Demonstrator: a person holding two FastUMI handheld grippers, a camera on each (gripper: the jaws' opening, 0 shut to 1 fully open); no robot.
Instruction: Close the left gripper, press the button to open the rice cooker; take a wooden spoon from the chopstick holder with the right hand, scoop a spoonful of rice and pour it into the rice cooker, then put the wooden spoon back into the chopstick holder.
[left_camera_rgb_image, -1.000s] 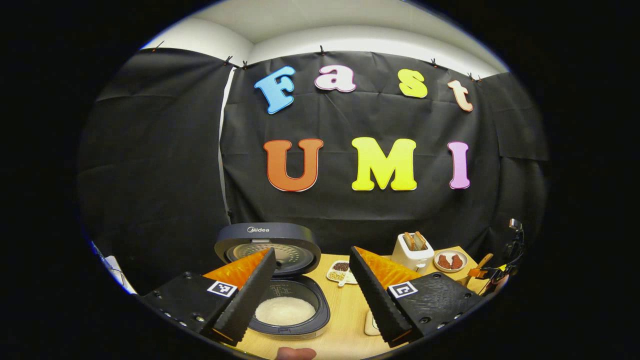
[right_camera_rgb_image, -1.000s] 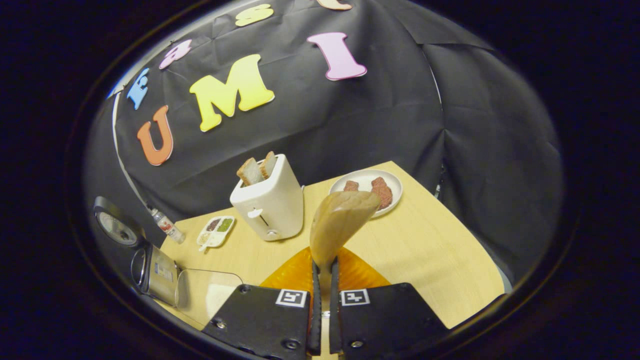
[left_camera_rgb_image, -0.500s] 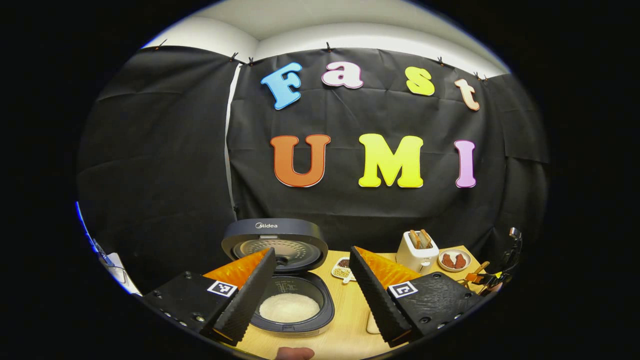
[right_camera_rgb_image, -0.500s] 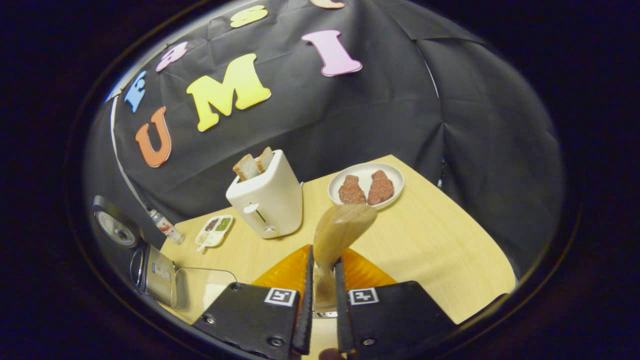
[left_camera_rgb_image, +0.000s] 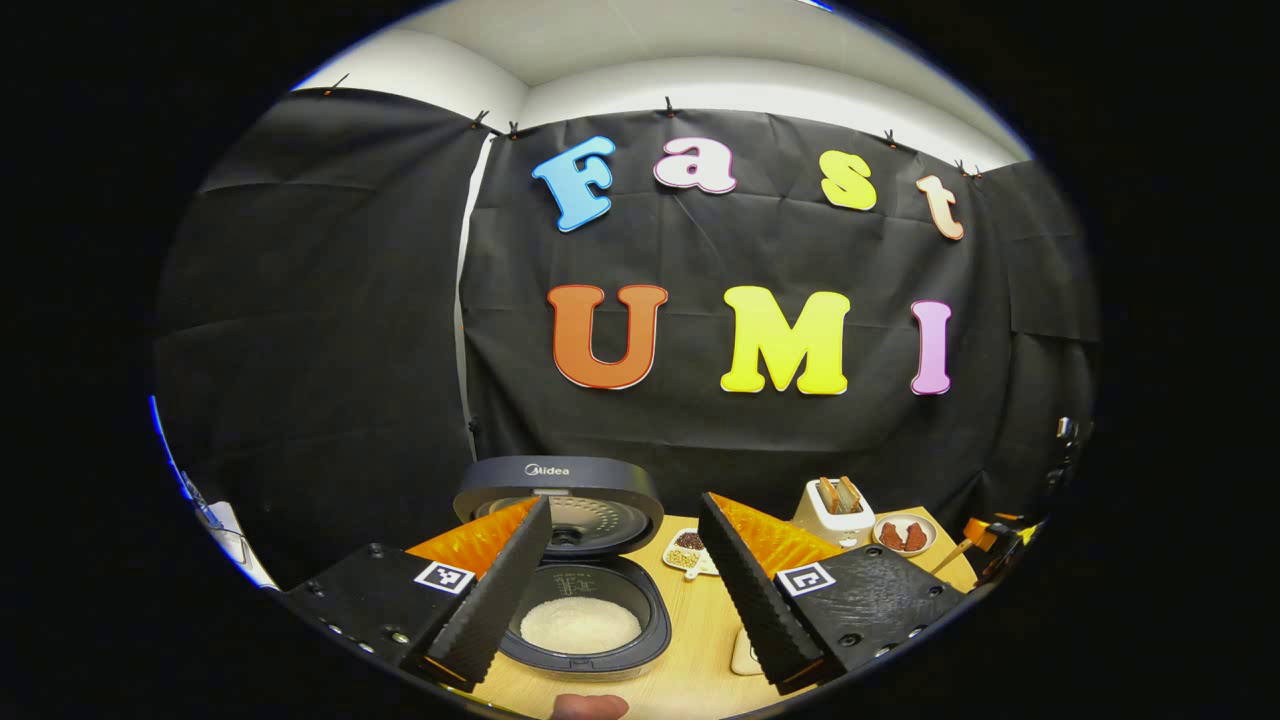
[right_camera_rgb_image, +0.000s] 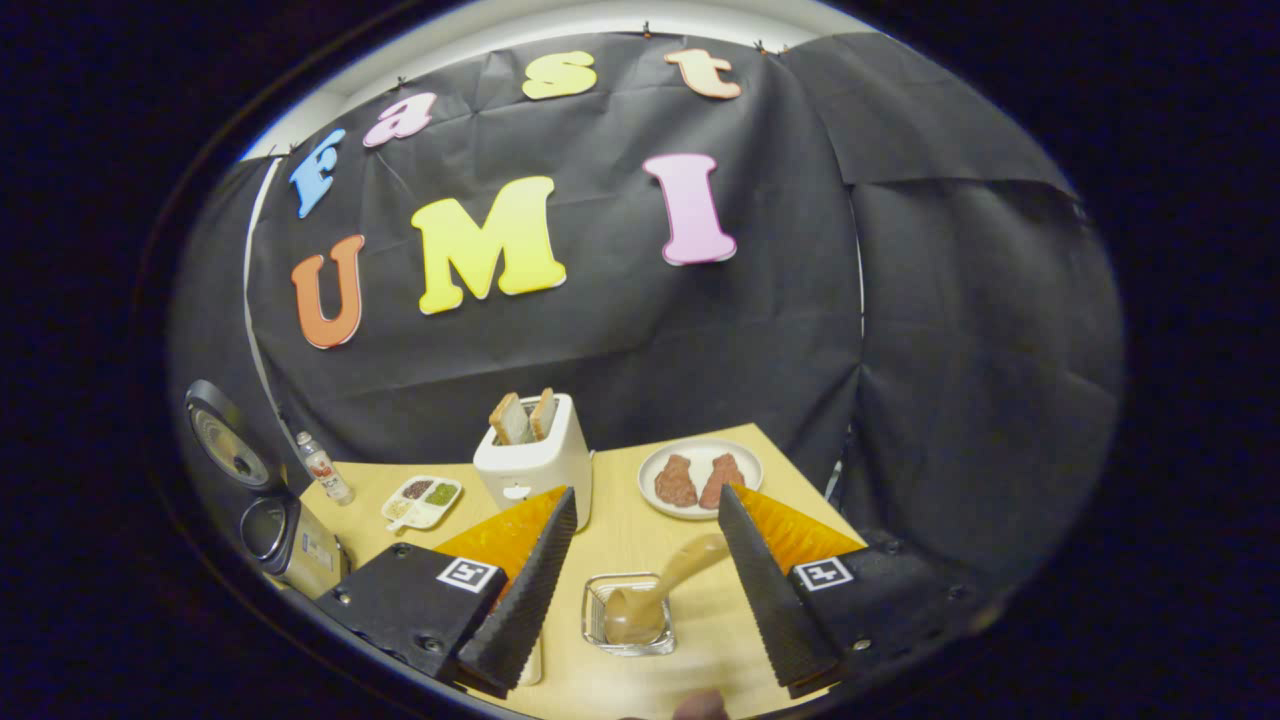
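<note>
The dark rice cooker (left_camera_rgb_image: 585, 640) stands with its lid (left_camera_rgb_image: 557, 492) up and white rice in the pot. My left gripper (left_camera_rgb_image: 624, 502) hovers open in front of it, holding nothing. In the right gripper view the wooden spoon (right_camera_rgb_image: 662, 590) rests in the square chopstick holder (right_camera_rgb_image: 600, 640), leaning up to the right. My right gripper (right_camera_rgb_image: 646, 492) is open above it, its fingers apart on either side and not touching the spoon. The rice cooker (right_camera_rgb_image: 290, 548) also sits at the far left of that view.
On the wooden table (right_camera_rgb_image: 620, 540) stand a white toaster (right_camera_rgb_image: 532, 462) with bread, a plate (right_camera_rgb_image: 745, 468) of brown meat pieces, a small divided dish (right_camera_rgb_image: 420, 500) and a bottle (right_camera_rgb_image: 320, 468). Black cloth walls the booth behind and to the right.
My right gripper has opened, let go of the wooden spoon and drawn back; the spoon now stands in the holder. The left gripper stays open and has barely shifted.
</note>
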